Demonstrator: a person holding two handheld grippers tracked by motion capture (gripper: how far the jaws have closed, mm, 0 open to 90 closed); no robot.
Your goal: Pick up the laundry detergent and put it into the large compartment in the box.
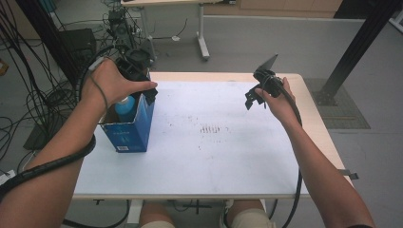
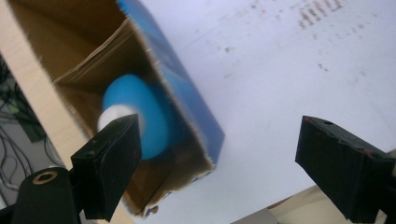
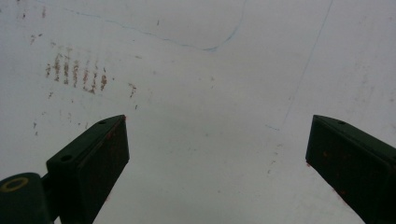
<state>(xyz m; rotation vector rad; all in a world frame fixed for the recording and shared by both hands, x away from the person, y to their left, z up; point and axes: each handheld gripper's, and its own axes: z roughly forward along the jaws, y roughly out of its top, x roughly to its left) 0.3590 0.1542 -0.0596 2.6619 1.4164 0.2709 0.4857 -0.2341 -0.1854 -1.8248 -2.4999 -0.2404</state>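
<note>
Hiding most of blue bottle (image 2: 140,116), box (image 1: 138,128), left gripper (image 2: 219,163) wide.

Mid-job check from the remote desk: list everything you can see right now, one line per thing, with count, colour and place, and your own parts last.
box: 1, blue outside, brown inside, open-topped, near the table's left edge
bottle: 1, blue with a white cap, inside the box
table: 1, white top with dark scuff marks, pale wood edge
table leg: 1, white, on the grey floor beyond
cables: several, black, floor at left
left claw: 1, black, open, above the box's opening
right claw: 1, black, open, empty, over bare table
</note>
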